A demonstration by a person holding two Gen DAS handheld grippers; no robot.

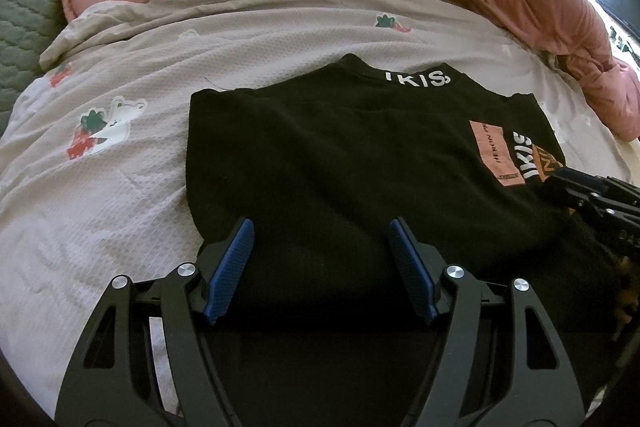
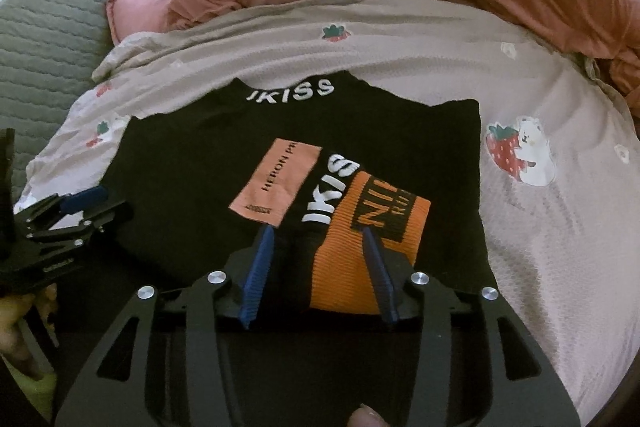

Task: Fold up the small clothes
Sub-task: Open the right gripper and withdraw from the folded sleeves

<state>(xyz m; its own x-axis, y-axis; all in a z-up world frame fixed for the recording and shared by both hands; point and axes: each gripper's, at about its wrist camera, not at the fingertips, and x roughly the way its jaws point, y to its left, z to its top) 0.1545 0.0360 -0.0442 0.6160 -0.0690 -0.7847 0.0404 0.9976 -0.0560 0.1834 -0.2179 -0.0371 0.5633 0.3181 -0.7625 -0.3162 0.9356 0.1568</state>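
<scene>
Both grippers, left gripper (image 1: 322, 251) and right gripper (image 2: 318, 259), released, empty; black top (image 1: 340, 155) ahead: sides folded in, final fold likely outstanding.

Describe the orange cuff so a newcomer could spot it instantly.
Start at the pale strawberry-print sheet, then the black top lying on it. The orange cuff is at its near edge, ribbed, bright orange with black lettering, beside a flat pink label.

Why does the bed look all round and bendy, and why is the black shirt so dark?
Left wrist view: the fisheye lens bows the strawberry blanket and blacks out the corners; the black shirt shows almost no folds. Right wrist view: same bending; the top right corner is washed out, and the orange cuff stays sharp.
</scene>
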